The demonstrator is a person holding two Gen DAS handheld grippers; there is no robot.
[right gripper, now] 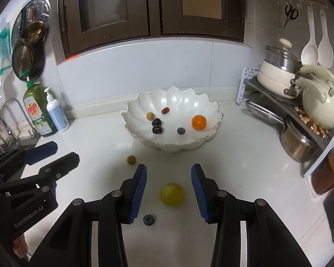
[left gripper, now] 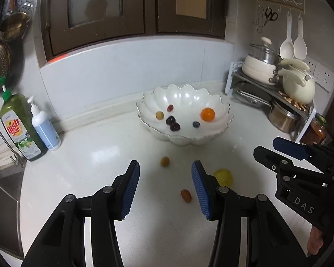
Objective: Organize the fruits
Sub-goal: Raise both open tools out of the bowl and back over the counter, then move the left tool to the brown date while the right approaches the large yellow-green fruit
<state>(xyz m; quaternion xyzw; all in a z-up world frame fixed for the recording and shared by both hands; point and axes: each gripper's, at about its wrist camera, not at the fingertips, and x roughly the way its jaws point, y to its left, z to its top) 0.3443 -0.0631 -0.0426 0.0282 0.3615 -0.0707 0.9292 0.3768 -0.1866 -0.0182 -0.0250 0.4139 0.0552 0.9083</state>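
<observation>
White scalloped bowl [right gripper: 211, 113], far centre of tabletop [right gripper: 245, 178]; yellow fruit [right gripper: 172, 194] near, between right gripper [right gripper: 168, 192] jaws, untouched; left gripper [left gripper: 165, 190] jaws parted, empty.

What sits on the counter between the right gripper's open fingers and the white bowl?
In the right wrist view, only bare counter lies between the right gripper and the white bowl; the yellow-green fruit sits between its pads, untouched.

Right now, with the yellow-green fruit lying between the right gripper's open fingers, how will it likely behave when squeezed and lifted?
The yellow-green fruit looks round and smooth, so it may roll on the glossy counter if one pad touches first. Its translucent skin suggests softness; a firm squeeze might bruise it. It seems light, and the right gripper stands wide enough to straddle it.
</observation>
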